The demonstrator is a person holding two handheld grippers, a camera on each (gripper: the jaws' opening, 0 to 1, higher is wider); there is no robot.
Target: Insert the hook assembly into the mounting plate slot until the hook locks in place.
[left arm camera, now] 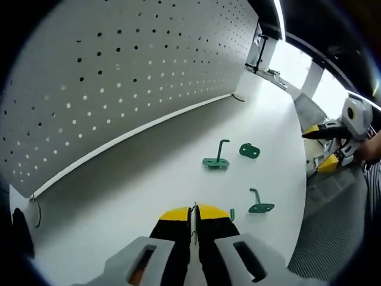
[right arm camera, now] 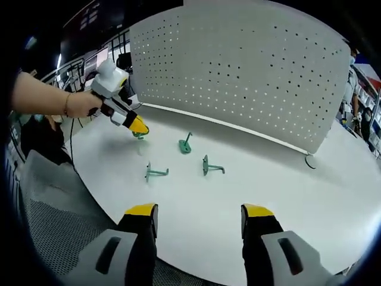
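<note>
My left gripper (left arm camera: 194, 215) hangs low over the white table (left arm camera: 149, 196), jaws pressed together on a small green part (left arm camera: 232, 213) that sticks out at the right of its yellow tips. Ahead lie a green hook on a base plate (left arm camera: 215, 159), a flat green mounting plate (left arm camera: 249, 151) and another green hook (left arm camera: 260, 205). My right gripper (right arm camera: 199, 212) is open and empty over the table's near edge. In its view a hand carries the left gripper (right arm camera: 138, 127) with the green part (right arm camera: 140, 136) at its tip; three green pieces (right arm camera: 186, 145) (right arm camera: 211, 167) (right arm camera: 156, 173) lie beyond.
A white pegboard (left arm camera: 131, 65) stands upright along the table's back edge, also the pegboard (right arm camera: 250, 77). The right gripper (left arm camera: 319, 148) shows at the table's right edge, held by a hand (left arm camera: 369, 146). Grey mesh flooring (right arm camera: 65, 220) lies beyond the table edge.
</note>
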